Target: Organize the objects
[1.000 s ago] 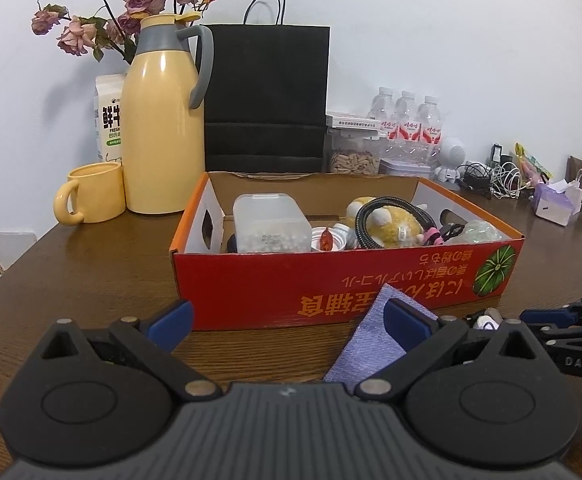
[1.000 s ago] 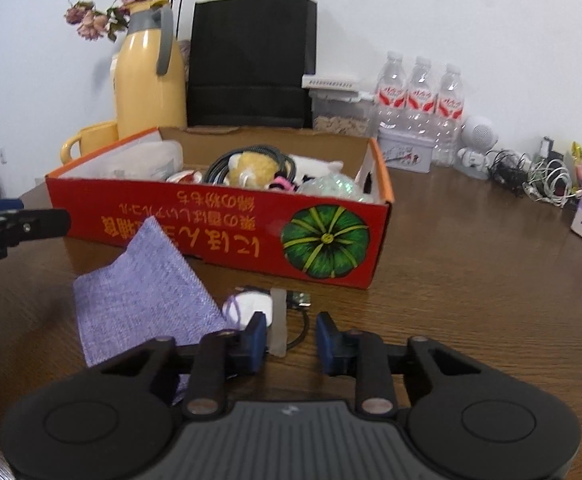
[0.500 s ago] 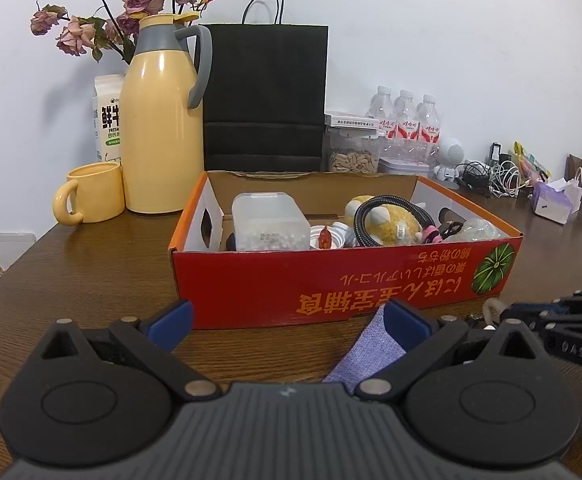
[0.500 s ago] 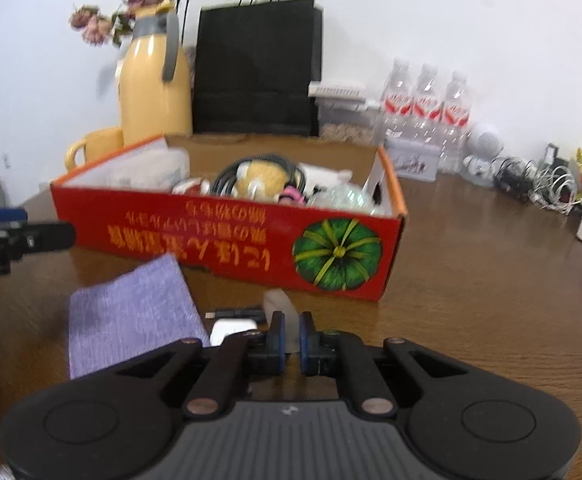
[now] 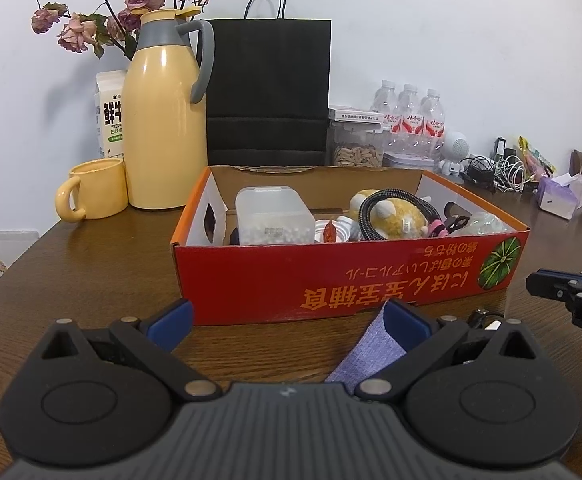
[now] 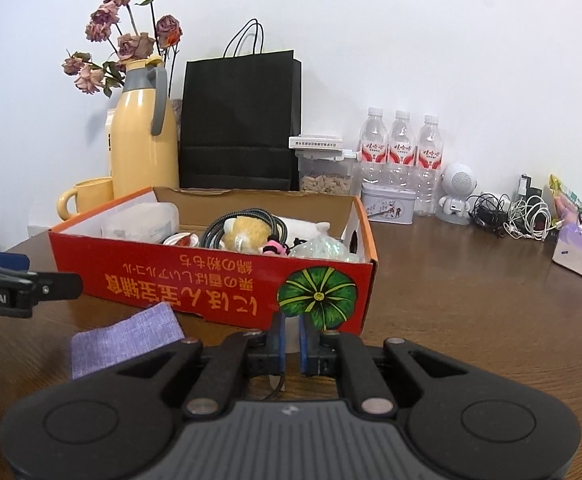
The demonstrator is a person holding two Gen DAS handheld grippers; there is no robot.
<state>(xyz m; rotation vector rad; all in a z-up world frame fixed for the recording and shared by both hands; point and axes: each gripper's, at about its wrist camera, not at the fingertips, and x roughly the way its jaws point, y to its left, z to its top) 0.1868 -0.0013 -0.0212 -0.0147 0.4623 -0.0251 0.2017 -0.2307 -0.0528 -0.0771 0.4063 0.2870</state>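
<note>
Left hand-held gripper (image 5: 287, 316) open before red box (image 5: 347, 280), purple cloth (image 5: 371, 352), 3 bottles (image 5: 411, 120) behind

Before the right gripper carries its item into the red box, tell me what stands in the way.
Only the red box's front wall, which stands directly ahead of the right gripper, so the item must go up and over it. Nothing else shows in that path; the purple cloth lies off to the left.

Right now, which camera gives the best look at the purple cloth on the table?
The right wrist view: the purple cloth lies in the open in front of the red box, most of its surface showing. In the left wrist view only a narrow strip of the cloth shows beside the left gripper, whose finger covers the rest.
</note>
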